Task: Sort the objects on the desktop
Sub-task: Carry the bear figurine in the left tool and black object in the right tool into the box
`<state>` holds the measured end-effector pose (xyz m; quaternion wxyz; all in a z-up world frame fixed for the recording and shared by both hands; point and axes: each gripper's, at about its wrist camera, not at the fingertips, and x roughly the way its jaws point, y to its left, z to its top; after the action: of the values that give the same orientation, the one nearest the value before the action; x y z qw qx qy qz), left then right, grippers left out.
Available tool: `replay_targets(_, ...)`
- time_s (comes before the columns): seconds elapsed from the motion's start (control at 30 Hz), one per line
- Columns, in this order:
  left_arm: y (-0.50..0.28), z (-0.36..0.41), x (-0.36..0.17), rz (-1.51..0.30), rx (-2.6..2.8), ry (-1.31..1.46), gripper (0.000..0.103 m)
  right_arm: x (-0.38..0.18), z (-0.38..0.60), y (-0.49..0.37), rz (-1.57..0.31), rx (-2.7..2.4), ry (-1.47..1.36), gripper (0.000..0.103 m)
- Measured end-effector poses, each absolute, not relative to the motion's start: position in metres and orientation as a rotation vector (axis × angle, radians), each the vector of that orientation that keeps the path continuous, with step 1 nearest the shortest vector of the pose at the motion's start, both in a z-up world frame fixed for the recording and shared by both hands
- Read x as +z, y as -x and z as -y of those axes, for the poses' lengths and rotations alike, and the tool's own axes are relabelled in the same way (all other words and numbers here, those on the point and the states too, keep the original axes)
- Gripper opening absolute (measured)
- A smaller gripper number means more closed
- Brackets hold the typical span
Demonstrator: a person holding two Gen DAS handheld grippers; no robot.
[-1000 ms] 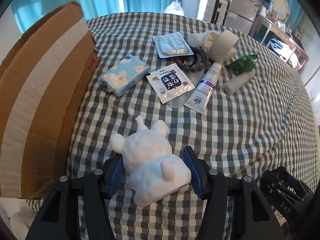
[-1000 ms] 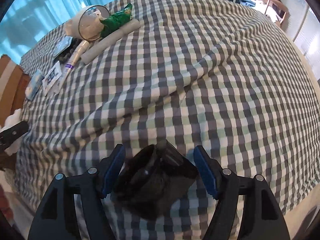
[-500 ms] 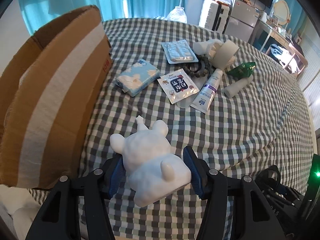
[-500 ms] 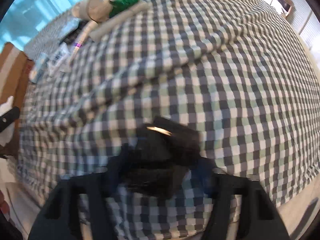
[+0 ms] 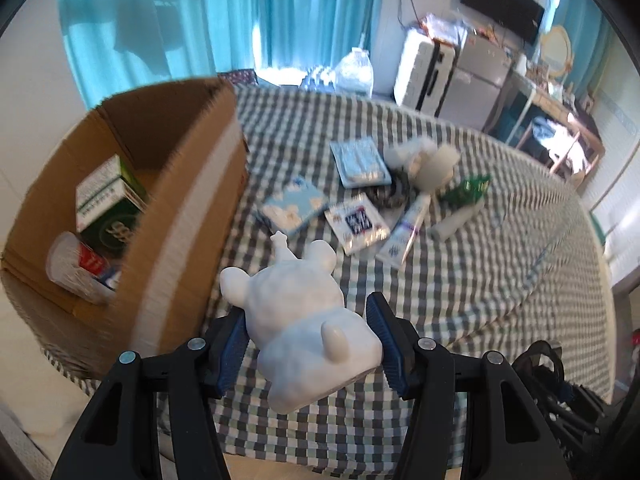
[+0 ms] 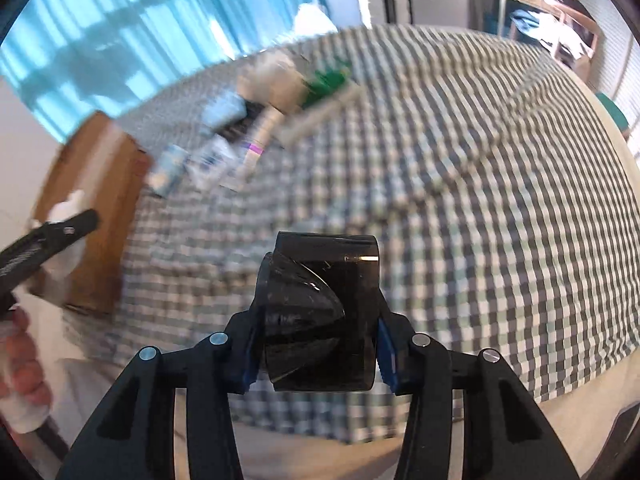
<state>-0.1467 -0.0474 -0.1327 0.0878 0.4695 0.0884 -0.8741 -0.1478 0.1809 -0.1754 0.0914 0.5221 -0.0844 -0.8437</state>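
Teal curtains (image 5: 192, 28) hang across the window behind the table (image 5: 500, 264), which wears a green-and-white checked cloth. Beyond the table's far edge stand a white suitcase (image 5: 424, 68) and a grey cabinet (image 5: 476, 80). A dark screen (image 5: 502, 6) is mounted on the wall above the cabinet.

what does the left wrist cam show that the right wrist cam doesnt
Only the left wrist view shows inside the cardboard box, where a green and white carton sits, and the jaws of the left gripper clamped on the white animal figure.

Only the right wrist view shows the right gripper, its jaws closing on a dark translucent object, and the person's hand at the left edge.

Both show the checked tablecloth, the box and the clutter on the cloth, including a white tube and a green packet.
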Motion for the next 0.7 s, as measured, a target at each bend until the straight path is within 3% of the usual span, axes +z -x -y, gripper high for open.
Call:
replay_targets(0.4,0.146,0.14,-0.037,-0.305,-2.654,-1.197,0.058,-0.069,-0.049,0.15,0.268,-2.294,-1.186,0.046)
replay_targets(0.53,0.164,0.186,-0.032,-0.222,-2.61,-1.165,0.058,-0.056,0.007,0.164,0.235,-2.228,-1.141,0.046)
replay_targets(0.7,0.196,0.24,-0.051,-0.242,-2.557,-1.195,0.058,-0.063,0.071,0.19,0.19,-2.163,-1.133,0.046)
